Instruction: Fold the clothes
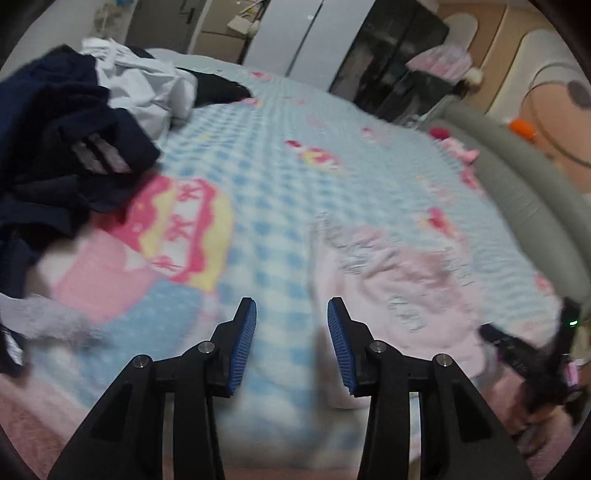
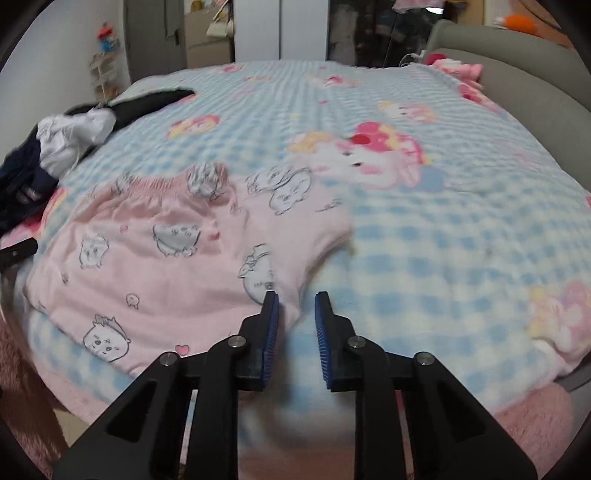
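A pink garment with cartoon faces [image 2: 166, 254] lies spread on the blue checked bedspread [image 2: 424, 236]. My right gripper [image 2: 295, 295] is open and empty, just above the garment's near right edge. In the left wrist view the same pink garment [image 1: 399, 291] lies to the right, blurred. My left gripper [image 1: 291, 302] is open and empty above the bedspread [image 1: 273, 206], just left of the garment. The right gripper [image 1: 517, 350] shows as a dark blur at the right edge.
A pile of dark navy and white clothes [image 1: 74, 129] lies at the left of the bed; it also shows in the right wrist view [image 2: 55, 147]. A grey padded headboard [image 1: 524, 192] runs along the right. Wardrobes [image 2: 280, 29] stand beyond the bed.
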